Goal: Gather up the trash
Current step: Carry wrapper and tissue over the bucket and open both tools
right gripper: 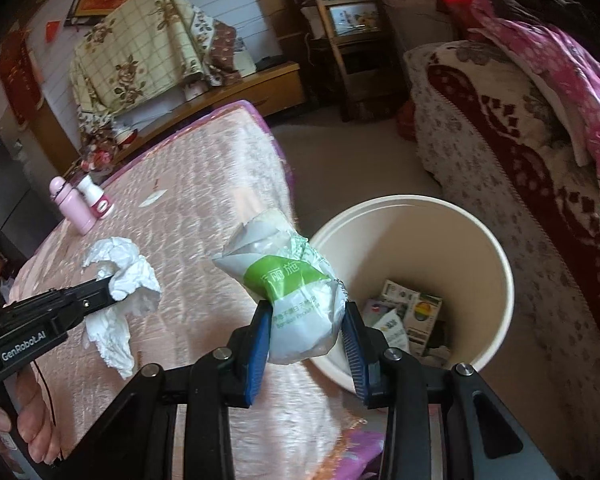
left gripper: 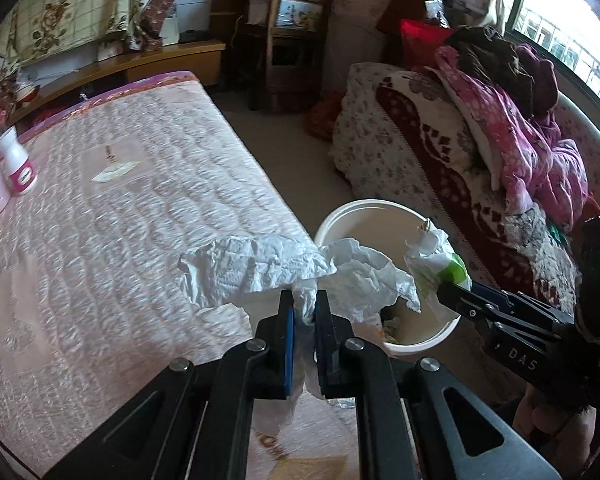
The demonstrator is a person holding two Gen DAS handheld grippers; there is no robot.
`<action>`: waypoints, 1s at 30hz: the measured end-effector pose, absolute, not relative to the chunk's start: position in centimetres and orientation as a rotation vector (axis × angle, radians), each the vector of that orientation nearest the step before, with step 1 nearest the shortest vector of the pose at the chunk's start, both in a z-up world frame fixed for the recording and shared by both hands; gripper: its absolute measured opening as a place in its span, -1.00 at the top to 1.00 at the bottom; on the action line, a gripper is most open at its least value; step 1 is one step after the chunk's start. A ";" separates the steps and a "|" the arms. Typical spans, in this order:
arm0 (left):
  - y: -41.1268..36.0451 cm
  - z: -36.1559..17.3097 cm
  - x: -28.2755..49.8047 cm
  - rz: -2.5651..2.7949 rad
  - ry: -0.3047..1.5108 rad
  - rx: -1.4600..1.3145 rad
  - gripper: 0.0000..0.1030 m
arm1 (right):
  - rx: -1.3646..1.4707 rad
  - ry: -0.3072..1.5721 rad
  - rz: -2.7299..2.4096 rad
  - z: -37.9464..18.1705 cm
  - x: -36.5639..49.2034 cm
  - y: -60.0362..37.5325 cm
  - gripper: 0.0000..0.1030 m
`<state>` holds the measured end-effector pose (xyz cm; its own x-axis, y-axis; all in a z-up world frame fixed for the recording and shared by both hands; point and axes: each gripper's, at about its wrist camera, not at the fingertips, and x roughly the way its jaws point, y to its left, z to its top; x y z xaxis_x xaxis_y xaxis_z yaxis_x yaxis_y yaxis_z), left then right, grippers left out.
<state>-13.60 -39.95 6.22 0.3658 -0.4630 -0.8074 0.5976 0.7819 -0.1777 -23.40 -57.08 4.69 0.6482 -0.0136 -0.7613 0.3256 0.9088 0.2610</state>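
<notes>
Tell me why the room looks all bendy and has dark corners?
Both views come through fisheye lenses: in the left wrist view the window frame curves and the corners go black; in the right wrist view the bed edge bows. Daylight is soft, and the tissue and wrapper stay sharp.

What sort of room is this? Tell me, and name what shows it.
Most likely a lived-in bedroom: a quilted pink bed, a sofa heaped with blankets and clothes, and a white trash bin on the floor between them.

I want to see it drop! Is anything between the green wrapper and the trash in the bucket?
No. In the right wrist view, only open space lies between the green wrapper and the trash in the bucket.
</notes>
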 end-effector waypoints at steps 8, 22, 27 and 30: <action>-43.6 6.2 -13.6 -0.734 0.991 0.168 0.82 | 0.411 0.863 -0.299 4.3 -24.5 -61.2 0.27; -48.1 4.7 -13.1 -0.774 1.023 0.208 0.82 | 0.507 0.868 -0.399 2.3 -25.5 -65.2 0.23; -49.1 4.0 -12.9 -0.773 1.030 0.236 0.82 | 0.506 0.875 -0.410 1.8 -25.2 -65.5 0.23; -49.7 3.6 -12.7 -0.776 1.034 0.236 0.82 | 0.514 0.874 -0.421 1.5 -25.0 -65.8 0.23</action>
<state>-12.67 -49.73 3.61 0.2779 -0.4656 -0.8402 0.6767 0.7157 -0.1728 -25.04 -65.76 1.52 0.5751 -0.1380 -0.8063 0.5442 0.8005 0.2511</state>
